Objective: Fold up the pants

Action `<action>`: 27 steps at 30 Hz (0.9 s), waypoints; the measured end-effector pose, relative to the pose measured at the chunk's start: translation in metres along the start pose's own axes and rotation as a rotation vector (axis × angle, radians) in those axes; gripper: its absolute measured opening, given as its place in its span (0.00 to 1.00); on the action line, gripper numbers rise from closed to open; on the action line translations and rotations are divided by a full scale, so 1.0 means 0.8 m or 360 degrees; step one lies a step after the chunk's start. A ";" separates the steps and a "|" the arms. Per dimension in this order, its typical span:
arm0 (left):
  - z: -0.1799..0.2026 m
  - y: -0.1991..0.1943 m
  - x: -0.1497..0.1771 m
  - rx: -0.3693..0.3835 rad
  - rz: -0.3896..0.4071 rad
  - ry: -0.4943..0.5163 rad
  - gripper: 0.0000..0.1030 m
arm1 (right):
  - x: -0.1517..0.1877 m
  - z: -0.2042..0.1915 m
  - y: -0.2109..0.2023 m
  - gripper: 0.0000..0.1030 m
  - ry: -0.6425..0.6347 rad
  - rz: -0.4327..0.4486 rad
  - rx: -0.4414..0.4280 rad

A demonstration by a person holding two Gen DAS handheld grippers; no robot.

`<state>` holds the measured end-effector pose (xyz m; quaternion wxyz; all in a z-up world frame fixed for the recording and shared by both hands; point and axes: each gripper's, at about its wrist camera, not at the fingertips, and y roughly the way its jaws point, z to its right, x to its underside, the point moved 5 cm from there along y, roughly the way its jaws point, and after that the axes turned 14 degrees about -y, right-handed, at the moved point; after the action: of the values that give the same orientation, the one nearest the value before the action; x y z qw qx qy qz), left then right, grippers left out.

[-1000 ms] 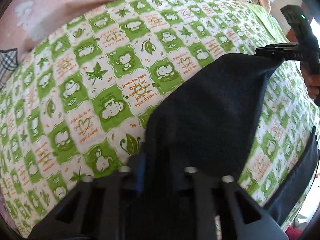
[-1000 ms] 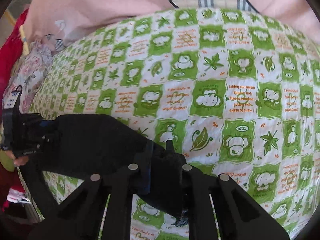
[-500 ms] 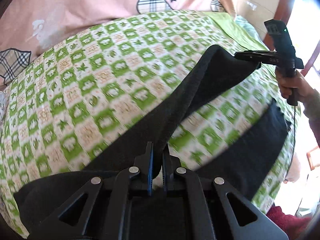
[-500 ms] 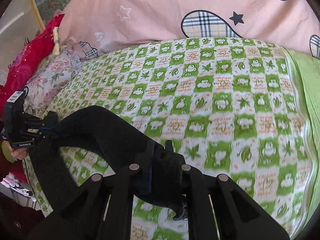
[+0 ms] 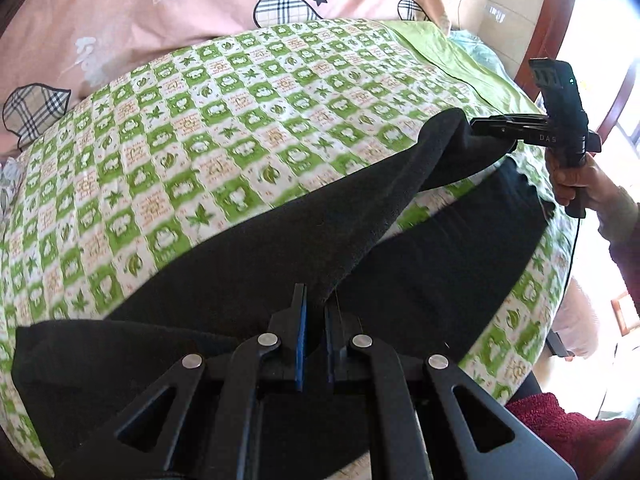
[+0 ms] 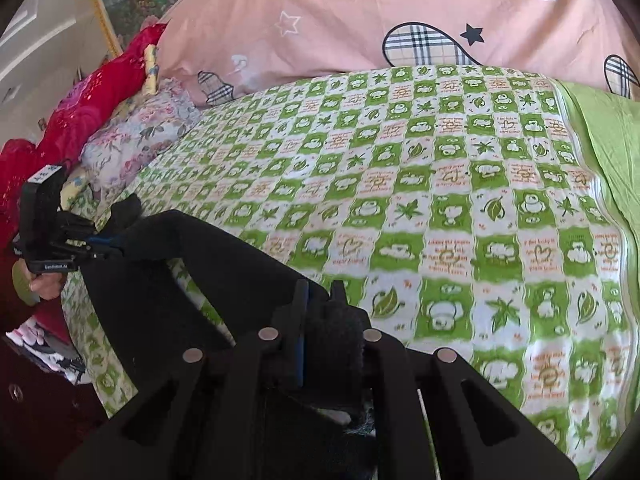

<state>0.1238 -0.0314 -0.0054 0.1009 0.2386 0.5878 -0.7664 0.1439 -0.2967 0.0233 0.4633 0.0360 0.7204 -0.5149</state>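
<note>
Both grippers have drawn back toward me across the checked bedspread (image 5: pixel 224 152), dragging the black pants (image 5: pixel 280 256). Left gripper (image 5: pixel 314 312) and right gripper (image 6: pixel 318 312) are each clamped on fabric; I judge the fold half carried.

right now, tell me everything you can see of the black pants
The pants are plain black, of a soft, matte, slightly fuzzy cloth. One edge is lifted off the green checked bedspread and stretched between the two grippers: the left gripper is shut on one end and the right gripper on a bunched end. The rest lies flat on the bedspread below, a lower layer spreading toward the bed's near edge.
</note>
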 end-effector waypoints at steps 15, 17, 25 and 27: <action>0.005 0.007 0.066 -0.0031 -0.0067 -0.0072 0.16 | 0.070 -0.009 -0.053 0.51 0.0213 -0.0004 0.0129; 0.002 0.000 0.072 -0.0008 -0.0066 -0.0117 0.23 | 0.078 -0.010 -0.070 0.52 0.0283 0.0044 0.0171; -0.032 -0.027 0.087 0.0011 -0.0054 -0.0399 0.50 | 0.095 -0.040 -0.108 0.53 0.0503 0.0210 0.0168; -0.047 -0.031 0.087 0.0000 -0.0056 -0.0506 0.54 | 0.097 -0.055 -0.109 0.53 0.0539 0.0225 0.0170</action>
<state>0.0621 0.0205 -0.0255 0.1792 0.1041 0.5685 -0.7961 0.0260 -0.3363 0.0324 0.3678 0.1971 0.7554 -0.5052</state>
